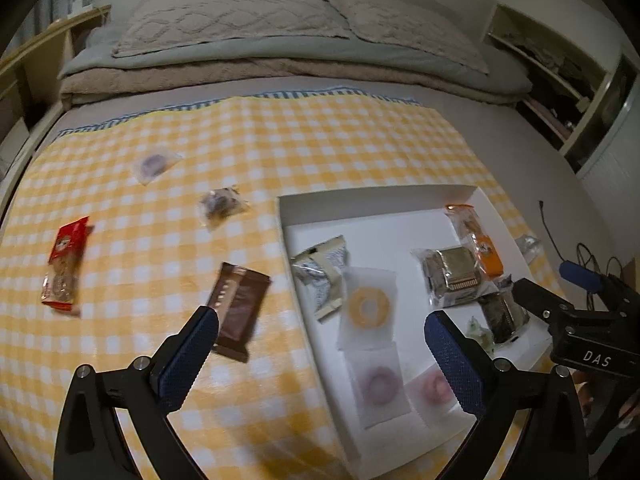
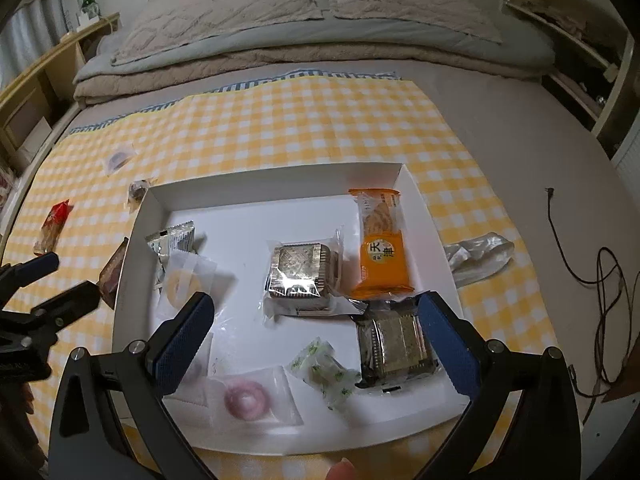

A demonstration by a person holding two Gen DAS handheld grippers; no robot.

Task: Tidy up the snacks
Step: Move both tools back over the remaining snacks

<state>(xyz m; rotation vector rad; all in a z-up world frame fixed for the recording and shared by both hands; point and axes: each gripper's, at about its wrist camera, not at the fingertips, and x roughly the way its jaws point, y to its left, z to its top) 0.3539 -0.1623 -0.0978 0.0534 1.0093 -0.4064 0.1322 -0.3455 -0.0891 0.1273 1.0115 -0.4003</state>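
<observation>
Left gripper [image 1: 320, 364]: its jaws are wide open and hold nothing. It hangs over the tray's left edge.
Right gripper [image 2: 316, 344]: also wide open and holding nothing, over the white tray [image 2: 248, 216].
Next snack: the brown chocolate packet [image 1: 239, 310] lies flat on the yellow checked cloth [image 1: 280, 140], just beside the tray.
How it feels: probably light, thin and slippery; it may crackle or bend.
Where to hold: pinch across its long sides, not too hard.
Room: the cloth around it is bare; the red packet [image 1: 66, 266] is well apart.
Edge: lift it over the tray wall.
</observation>
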